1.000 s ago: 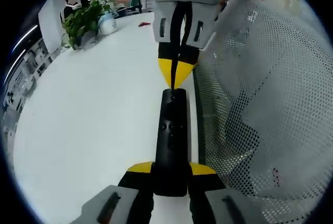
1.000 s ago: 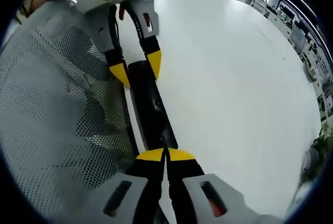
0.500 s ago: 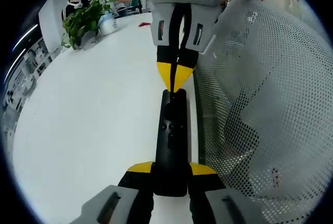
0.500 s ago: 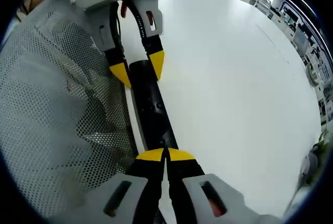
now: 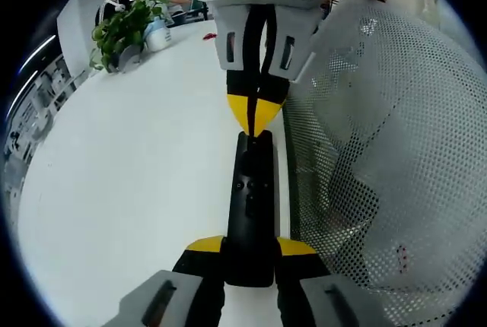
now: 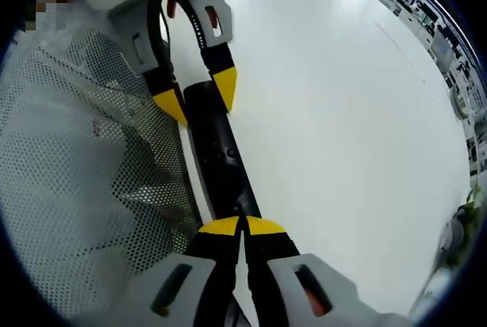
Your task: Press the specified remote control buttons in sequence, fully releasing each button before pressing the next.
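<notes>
Table (image 5: 114, 190) white, plant (image 5: 122, 26) at far edge | left tool (image 5: 249, 249) clamps remote (image 5: 251, 205); right tool (image 6: 242, 226) closed, tips on remote

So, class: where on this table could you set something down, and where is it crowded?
Free: the white table between the remote and the plant. Crowded: along the remote, with the left gripper clamping one end, the right gripper at the other, and mesh fabric beside it.
</notes>
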Demonstrator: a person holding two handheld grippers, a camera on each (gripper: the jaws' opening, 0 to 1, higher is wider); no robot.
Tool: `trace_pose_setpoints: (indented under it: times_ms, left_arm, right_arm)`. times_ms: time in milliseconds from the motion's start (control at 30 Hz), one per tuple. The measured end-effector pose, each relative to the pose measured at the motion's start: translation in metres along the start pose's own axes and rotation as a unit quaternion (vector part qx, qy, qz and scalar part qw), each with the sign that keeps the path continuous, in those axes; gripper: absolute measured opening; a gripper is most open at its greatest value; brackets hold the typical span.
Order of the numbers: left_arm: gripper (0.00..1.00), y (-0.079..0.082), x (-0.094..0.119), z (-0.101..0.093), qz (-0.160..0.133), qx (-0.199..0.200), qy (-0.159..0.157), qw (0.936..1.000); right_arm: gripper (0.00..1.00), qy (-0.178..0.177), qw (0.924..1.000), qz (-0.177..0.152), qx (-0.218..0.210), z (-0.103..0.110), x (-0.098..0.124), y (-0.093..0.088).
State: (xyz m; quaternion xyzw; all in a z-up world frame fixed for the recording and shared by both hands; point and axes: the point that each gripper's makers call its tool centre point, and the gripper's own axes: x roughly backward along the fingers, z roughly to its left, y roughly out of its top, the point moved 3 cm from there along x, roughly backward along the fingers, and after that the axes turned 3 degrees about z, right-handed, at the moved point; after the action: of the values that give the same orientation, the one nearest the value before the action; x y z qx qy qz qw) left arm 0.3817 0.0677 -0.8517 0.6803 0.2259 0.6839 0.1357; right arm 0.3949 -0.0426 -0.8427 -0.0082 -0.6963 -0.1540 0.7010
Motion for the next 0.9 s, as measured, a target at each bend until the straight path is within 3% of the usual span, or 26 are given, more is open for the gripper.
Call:
trace_pose_setpoints:
  times_ms: [233,567,900]
  left_arm:
    - [0.24,-0.0001,-0.0003,-0.0002,0.000,0.000,0.001,1.0000]
    - [0.24,0.0000,-0.0003,-0.0002,0.001,-0.002,0.002,1.0000]
    - [0.24,-0.0001,-0.0001,-0.0006,0.001,0.000,0.002,1.0000]
  right_arm:
    - [0.00,0.006,1.0000,0.004,-0.001,-0.0006,0.0003,-0.0011]
    - [0.00,-0.019,0.9985,-0.047,-0.019,0.0012,0.0015,-0.0051]
    - [0.00,-0.012,0.9981,-0.051,-0.031,0.0010,0.0026,-0.0041]
